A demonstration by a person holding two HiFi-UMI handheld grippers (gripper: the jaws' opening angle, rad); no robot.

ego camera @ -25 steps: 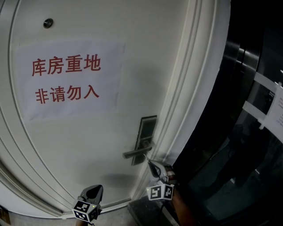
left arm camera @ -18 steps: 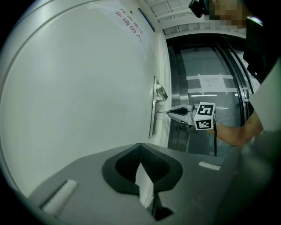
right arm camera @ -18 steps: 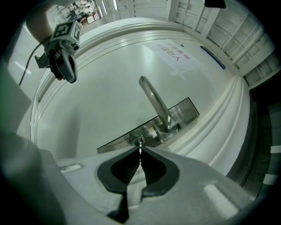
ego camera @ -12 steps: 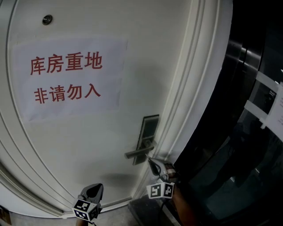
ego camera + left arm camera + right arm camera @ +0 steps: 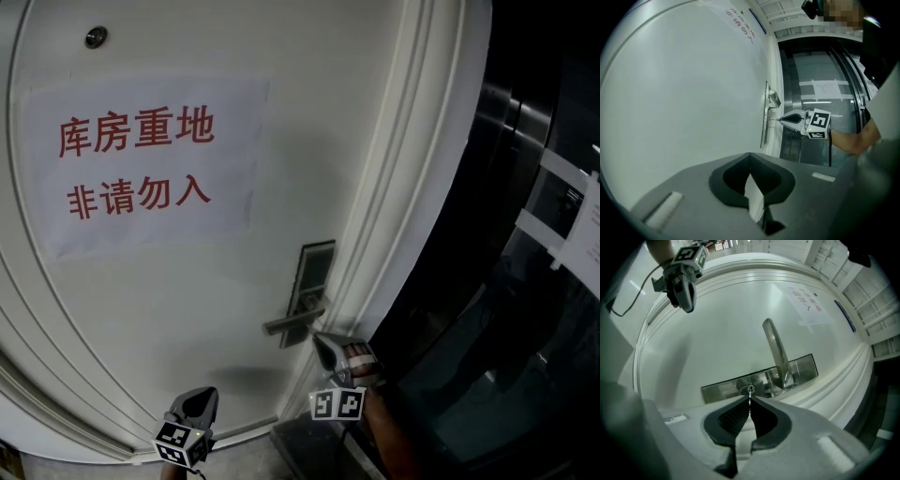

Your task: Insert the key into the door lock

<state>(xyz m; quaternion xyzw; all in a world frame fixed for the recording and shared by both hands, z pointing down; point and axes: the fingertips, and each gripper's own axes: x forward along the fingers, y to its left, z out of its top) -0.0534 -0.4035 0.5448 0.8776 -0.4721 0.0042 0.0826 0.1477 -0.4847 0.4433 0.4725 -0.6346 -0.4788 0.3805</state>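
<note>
Far left, a white panelled door (image 5: pixel 281 141) fills the view, a peephole (image 5: pixel 95 37) up top and a paper sign (image 5: pixel 141 164) in red reading "库房重地 / 非请勿入", and low down the left hand-held gripper (image 5: pixel 200 401) hangs level with its jaws closed on nothing. Moving right, the steel lock plate (image 5: pixel 314 272) and lever handle (image 5: pixel 292 322), where the right hand-held gripper (image 5: pixel 322 345) is clamped tight on the key (image 5: pixel 749 398), its tip right at the keyhole (image 5: pixel 749 390). Far right, dark glass panels (image 5: pixel 506 309) carry a taped paper (image 5: pixel 586 234), print too small to read.

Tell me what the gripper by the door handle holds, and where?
The right gripper pinches the key by its back end, tip at the lock.
</note>
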